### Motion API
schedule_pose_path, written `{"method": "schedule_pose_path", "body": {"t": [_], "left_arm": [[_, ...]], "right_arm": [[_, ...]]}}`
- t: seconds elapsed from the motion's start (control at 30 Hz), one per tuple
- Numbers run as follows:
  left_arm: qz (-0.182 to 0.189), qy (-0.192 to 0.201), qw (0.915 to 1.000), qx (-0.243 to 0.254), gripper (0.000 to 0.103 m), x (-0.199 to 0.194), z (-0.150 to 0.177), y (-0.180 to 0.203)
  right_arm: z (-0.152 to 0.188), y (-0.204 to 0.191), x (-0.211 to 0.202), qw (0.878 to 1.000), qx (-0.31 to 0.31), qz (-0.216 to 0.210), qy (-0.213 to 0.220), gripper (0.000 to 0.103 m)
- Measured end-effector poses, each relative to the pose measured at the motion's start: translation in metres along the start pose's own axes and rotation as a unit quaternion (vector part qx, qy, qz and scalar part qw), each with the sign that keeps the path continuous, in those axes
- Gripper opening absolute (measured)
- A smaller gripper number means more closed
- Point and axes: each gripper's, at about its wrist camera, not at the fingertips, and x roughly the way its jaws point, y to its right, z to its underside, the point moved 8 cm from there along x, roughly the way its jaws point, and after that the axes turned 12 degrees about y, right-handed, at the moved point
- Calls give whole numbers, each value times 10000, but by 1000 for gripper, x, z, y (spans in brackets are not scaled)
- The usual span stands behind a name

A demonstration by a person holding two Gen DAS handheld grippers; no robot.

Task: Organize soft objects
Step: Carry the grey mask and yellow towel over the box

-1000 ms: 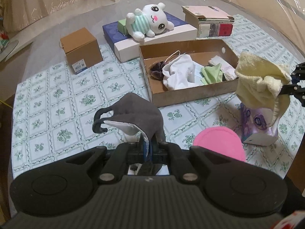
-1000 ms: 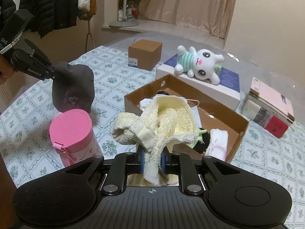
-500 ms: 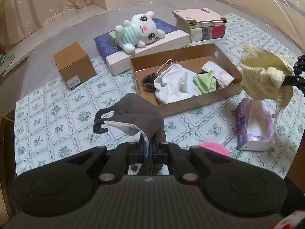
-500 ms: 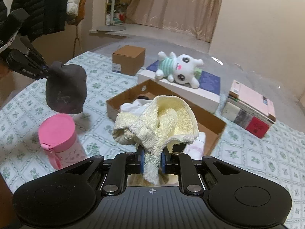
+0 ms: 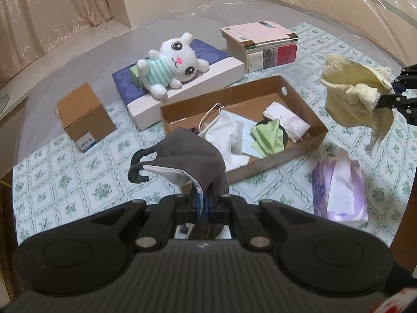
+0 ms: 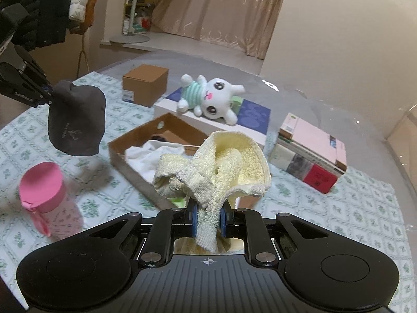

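My left gripper [image 5: 202, 202] is shut on a dark grey face mask [image 5: 187, 156], held in the air in front of the open cardboard box [image 5: 302, 104]. The mask also shows in the right wrist view [image 6: 75, 122]. My right gripper [image 6: 208, 219] is shut on a pale yellow towel [image 6: 221, 167], held above the box's near right end; the towel also shows in the left wrist view [image 5: 351, 91]. The box [image 6: 135, 167] holds white cloth [image 5: 224, 130], a green cloth [image 5: 268, 135] and a folded white item [image 5: 286, 120]. A white plush bunny [image 5: 172, 62] lies on a blue-topped flat box [image 5: 216, 65].
A pink-lidded bottle [image 6: 47, 198] stands left of the box. A purple tissue pack [image 5: 338, 185] lies in front of the box. A small brown carton [image 5: 83, 117] sits at the left, stacked books [image 5: 260, 41] at the back. A patterned cloth [image 5: 65, 172] covers the table.
Both grippers have risen and pulled back with their cloths still held. The pink bottle has dropped out of the left wrist view.
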Motion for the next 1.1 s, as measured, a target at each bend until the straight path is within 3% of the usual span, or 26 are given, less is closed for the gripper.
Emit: {"method": "schedule_pose_path", "body": {"t": [0.67, 1.1], "left_arm": [[293, 119, 9990, 322, 3, 72, -64, 42], [603, -66, 9968, 520, 3, 141, -68, 71]], "right_arm": [[-13, 33, 60, 10000, -89, 15, -4, 16], [2, 50, 114, 9996, 7, -175, -228, 16]]}}
